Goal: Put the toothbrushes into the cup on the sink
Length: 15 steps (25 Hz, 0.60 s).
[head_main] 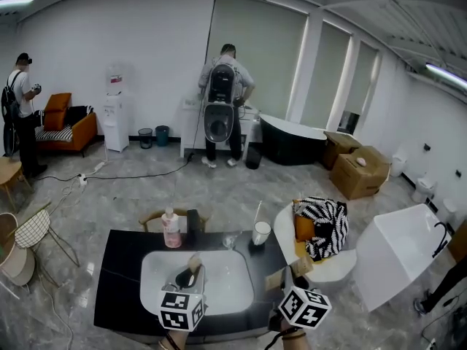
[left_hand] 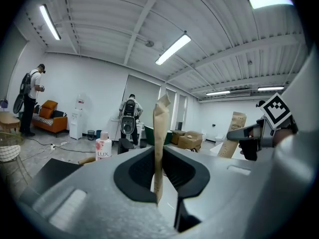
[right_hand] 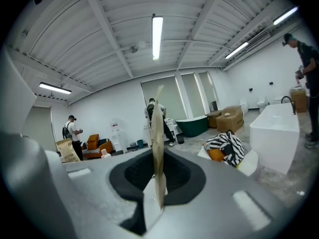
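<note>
Paper-sleeved toothbrushes (left_hand: 160, 133) are sitting pinched in my left gripper (left_hand: 159, 192) and right gripper (right_hand: 158, 193); the cup (head_main: 260, 233) is waiting ahead, between them. I'm fearing a thin edge-on hold slipping, or both colliding at its rim.

1. Head view: we're up high over the black counter (head_main: 117, 268), looking steeply down and forward across the white sink (head_main: 226, 277) into the room. The left gripper (head_main: 190, 274) and right gripper (head_main: 290, 277) sit at the bottom edge.
2. Left gripper view: we're riding low, almost level. The paper packet (left_hand: 160, 133) is hard against the lens, and the right gripper shows off to the right.
3. Right gripper view: same low seat, with the second paper packet (right_hand: 158, 148) up close.
4. All three views take in the far wall, the person with the backpack (head_main: 222, 93) and the orange sofa (head_main: 66, 122).
</note>
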### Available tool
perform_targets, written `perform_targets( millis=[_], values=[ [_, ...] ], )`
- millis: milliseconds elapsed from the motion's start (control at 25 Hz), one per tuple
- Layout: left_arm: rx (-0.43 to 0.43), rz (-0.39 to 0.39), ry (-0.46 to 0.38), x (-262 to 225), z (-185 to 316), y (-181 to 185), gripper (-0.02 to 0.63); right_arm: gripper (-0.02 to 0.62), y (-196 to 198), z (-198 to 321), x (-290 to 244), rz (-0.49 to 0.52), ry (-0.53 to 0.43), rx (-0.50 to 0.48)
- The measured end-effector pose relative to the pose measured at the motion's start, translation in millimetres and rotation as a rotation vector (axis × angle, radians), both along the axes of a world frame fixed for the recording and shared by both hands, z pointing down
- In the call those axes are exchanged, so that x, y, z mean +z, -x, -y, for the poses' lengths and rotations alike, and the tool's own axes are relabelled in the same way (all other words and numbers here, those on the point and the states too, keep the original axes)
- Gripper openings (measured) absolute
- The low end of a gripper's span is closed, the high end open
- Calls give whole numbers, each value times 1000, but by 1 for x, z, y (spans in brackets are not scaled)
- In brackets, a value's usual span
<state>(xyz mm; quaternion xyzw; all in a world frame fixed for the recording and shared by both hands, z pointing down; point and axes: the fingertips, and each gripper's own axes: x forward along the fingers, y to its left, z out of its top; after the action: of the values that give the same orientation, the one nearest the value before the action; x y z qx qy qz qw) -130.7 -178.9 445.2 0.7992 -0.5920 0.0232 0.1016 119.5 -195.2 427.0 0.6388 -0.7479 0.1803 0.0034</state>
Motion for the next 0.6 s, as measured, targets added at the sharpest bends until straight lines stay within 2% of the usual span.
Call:
perform_targets(
  millis=[240, 600],
  values=[
    [43, -9, 9, 11, 32, -7, 40, 38, -1, 20, 10, -8, 14, 27],
    [78, -31, 81, 39, 58, -25, 40, 38, -12, 40, 34, -22, 85, 38]
  ],
)
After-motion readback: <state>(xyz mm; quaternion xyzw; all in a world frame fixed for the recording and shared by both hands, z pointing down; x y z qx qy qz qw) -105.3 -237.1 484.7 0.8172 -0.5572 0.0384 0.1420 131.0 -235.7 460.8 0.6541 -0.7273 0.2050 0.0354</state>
